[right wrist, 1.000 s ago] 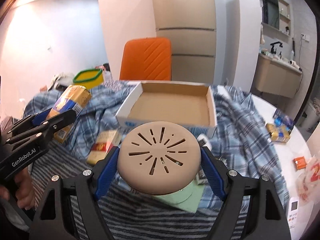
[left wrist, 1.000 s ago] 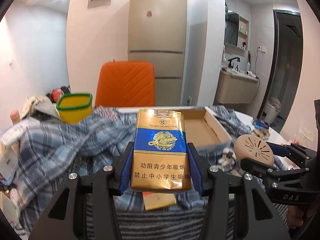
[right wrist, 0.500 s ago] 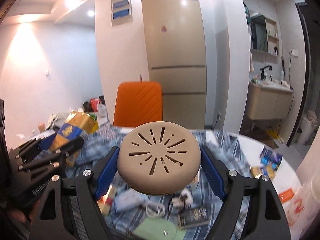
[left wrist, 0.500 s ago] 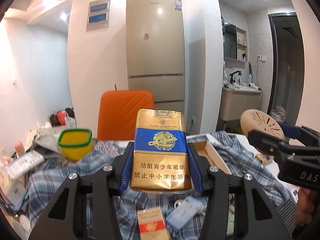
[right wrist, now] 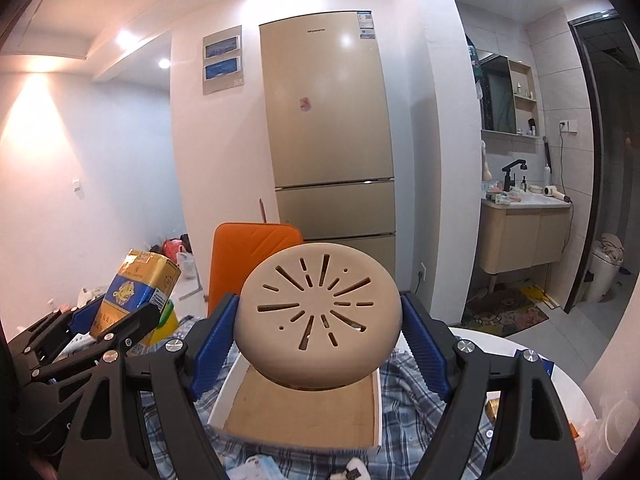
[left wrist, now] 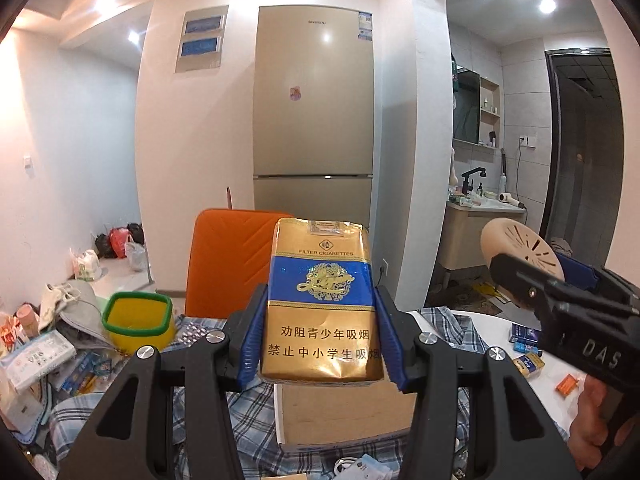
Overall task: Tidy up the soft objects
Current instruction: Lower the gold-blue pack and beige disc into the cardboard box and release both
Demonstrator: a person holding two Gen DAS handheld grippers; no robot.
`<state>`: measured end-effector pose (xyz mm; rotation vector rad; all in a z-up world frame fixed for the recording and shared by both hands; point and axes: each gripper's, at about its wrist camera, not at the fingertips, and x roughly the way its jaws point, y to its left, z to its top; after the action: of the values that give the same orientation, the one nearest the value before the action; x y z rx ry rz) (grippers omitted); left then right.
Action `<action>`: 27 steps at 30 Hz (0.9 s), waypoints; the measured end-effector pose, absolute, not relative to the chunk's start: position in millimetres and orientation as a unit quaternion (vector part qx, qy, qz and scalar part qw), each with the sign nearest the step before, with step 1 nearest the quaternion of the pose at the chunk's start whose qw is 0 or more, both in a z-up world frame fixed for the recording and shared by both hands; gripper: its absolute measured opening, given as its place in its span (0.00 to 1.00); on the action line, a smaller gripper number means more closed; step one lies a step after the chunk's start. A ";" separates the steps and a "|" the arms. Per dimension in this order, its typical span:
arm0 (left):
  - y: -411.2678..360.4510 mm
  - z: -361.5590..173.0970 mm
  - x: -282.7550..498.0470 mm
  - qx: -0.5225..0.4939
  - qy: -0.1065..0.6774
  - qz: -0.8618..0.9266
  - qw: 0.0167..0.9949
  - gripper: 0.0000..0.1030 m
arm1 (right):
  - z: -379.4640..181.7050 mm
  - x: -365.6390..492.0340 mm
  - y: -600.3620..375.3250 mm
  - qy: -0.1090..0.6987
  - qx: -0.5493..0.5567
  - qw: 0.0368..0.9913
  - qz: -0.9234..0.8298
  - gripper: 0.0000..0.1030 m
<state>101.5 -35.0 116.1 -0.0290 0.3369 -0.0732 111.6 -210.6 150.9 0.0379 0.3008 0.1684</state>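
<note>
My left gripper (left wrist: 320, 344) is shut on a gold and blue soft cigarette pack (left wrist: 322, 304) and holds it upright, high above the table. It also shows in the right wrist view (right wrist: 134, 294) at the left. My right gripper (right wrist: 320, 336) is shut on a beige round vented disc (right wrist: 318, 314), held above an open cardboard box (right wrist: 304, 408). The disc also shows in the left wrist view (left wrist: 520, 252) at the right. The box (left wrist: 344, 416) lies on a blue plaid cloth (left wrist: 244, 420).
A yellow tub with a green rim (left wrist: 138, 320) stands at the left among clutter. An orange chair (left wrist: 228, 260) stands behind the table, a fridge (left wrist: 314, 120) behind it. Small packets (left wrist: 528, 360) lie on the white table at the right.
Both grippers have risen and tilted upward with their objects still held. The table and box have dropped to the bottom of both views.
</note>
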 end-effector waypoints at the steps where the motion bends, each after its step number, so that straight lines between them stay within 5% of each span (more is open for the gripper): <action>1: -32.6 111.7 102.0 -0.015 0.171 -0.036 0.984 0.48 | 148.0 115.6 -208.5 0.153 0.014 0.985 0.083 0.79; 27: -39.8 -19.2 199.2 0.007 0.409 -0.041 0.912 0.49 | -13.6 238.2 -202.9 0.362 -0.023 0.928 0.080 0.79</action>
<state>199.2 -39.8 -19.2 0.0142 0.8432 -0.0855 238.2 -202.9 -13.6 -0.0463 0.7425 0.1631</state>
